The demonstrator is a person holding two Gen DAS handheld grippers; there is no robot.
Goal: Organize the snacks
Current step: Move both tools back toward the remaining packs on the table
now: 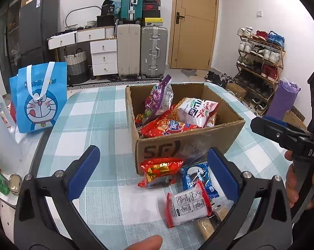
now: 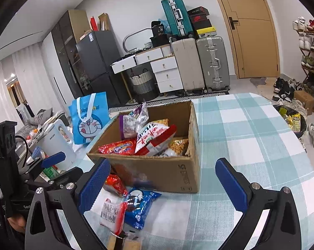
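An open cardboard box point(image 1: 190, 143) point(image 2: 173, 166) stands on the checked tablecloth and holds several snack bags: a purple one point(image 1: 160, 98), a white and red one point(image 1: 198, 110) and a red one point(image 1: 167, 128). In front of the box lie loose snacks: a red packet point(image 1: 160, 173), a blue packet point(image 1: 198, 179) point(image 2: 142, 204), a white packet with red ends point(image 1: 187, 207) point(image 2: 113, 212) and a brown biscuit pack point(image 1: 209, 225). My left gripper point(image 1: 152, 175) is open and empty above these loose snacks. My right gripper point(image 2: 163, 185) is open and empty, near the box's front corner.
A blue Doraemon bag point(image 1: 40, 98) point(image 2: 90, 118) stands at the table's left. A white kettle point(image 2: 56, 143) and clutter sit by the left edge. Suitcases, drawers, a door and a shoe rack point(image 1: 261, 66) are behind. A bin point(image 2: 292, 120) is on the floor at right.
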